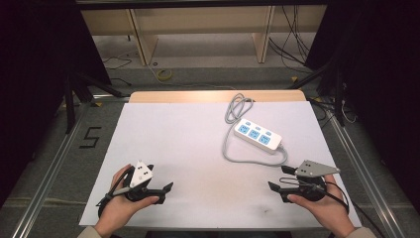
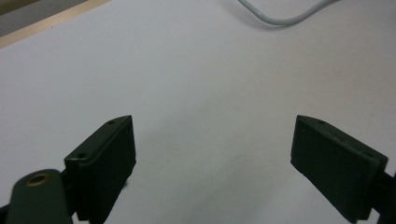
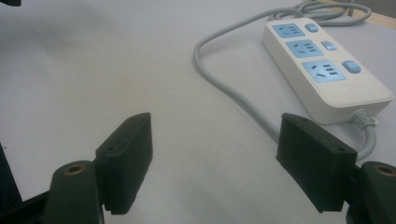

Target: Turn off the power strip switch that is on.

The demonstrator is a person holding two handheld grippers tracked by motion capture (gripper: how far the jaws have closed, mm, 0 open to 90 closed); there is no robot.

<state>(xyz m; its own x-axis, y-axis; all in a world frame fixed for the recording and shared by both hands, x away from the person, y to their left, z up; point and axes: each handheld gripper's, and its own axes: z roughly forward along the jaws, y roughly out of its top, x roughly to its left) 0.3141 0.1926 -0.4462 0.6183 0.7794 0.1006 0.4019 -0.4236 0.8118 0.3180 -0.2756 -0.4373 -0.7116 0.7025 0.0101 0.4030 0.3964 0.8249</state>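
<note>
The power strip [image 1: 257, 135] lies on the right half of the worktop [image 1: 173, 144], its long axis slanting from far-left to near-right, with its grey cord [image 1: 236, 106] looped beyond it and curling round its near side. It sits ahead and slightly inward of your right gripper [image 1: 277, 179], which is clearly the nearer one; its jaws stand wide apart with nothing between them. Your left gripper [image 1: 161, 188] rests well apart from the strip, jaws likewise spread and empty. Reaching with the right hand looks the shorter path.
</note>
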